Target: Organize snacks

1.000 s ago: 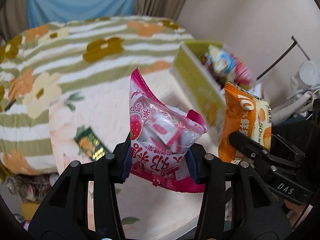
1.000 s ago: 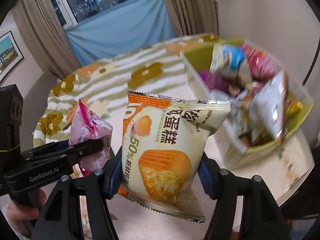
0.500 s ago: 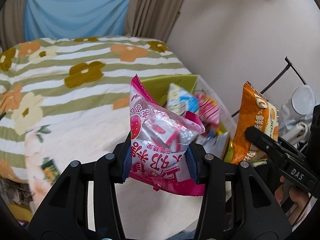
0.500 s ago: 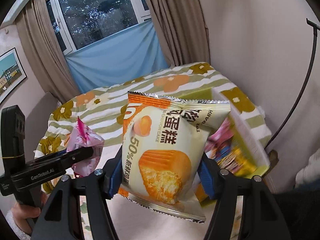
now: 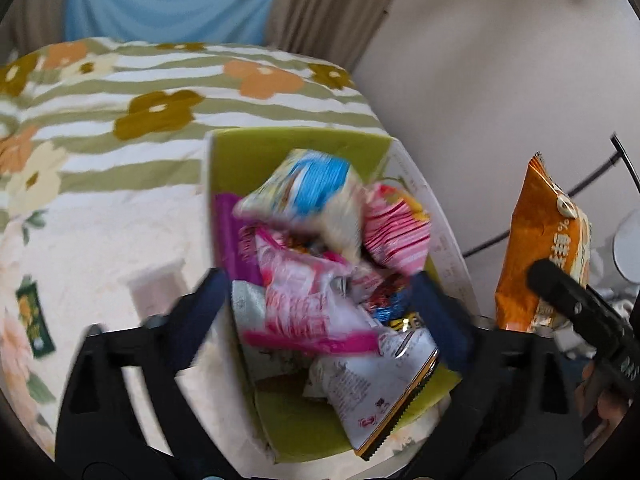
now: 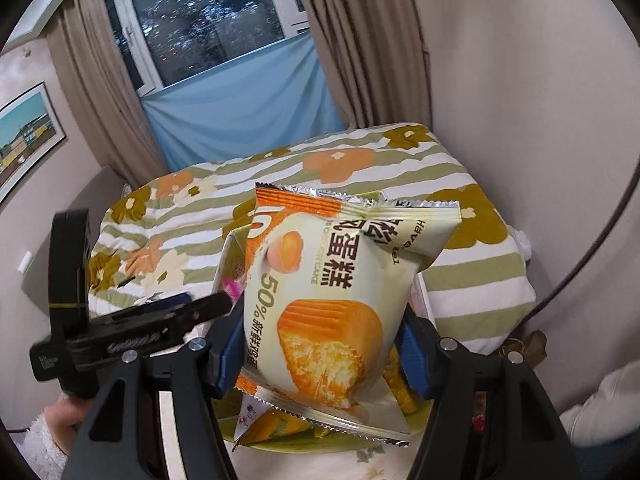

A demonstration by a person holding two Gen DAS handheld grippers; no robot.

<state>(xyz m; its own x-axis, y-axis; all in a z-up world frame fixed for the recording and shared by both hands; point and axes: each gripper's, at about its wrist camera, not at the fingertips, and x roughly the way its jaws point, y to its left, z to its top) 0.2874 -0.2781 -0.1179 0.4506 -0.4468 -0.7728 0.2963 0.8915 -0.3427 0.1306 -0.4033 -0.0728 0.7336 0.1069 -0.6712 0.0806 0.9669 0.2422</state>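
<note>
My left gripper (image 5: 324,316) hovers over the green snack box (image 5: 296,140), its jaws opening and blurred. The pink candy bag (image 5: 312,304) sits loose between them, free of the pads, on top of several packs in the box. My right gripper (image 6: 320,344) is shut on the cream-and-orange cake pack (image 6: 328,304), held upright above the box's near rim (image 6: 304,446). In the left wrist view the cake pack (image 5: 548,248) shows at the right edge. In the right wrist view the left gripper (image 6: 216,304) appears side-on at the left.
A small green packet (image 5: 34,320) lies on the pale floral table at the left. Behind is a bed with a striped flower cover (image 5: 160,92). A black metal stand (image 5: 592,172) rises by the wall on the right. A fluffy white sleeve (image 6: 40,444) holds the left gripper.
The left jaws have sprung apart and let go of the pink candy bag, which now lies over the box's contents. Both grippers have swung across to the green box; the cake pack stays gripped.
</note>
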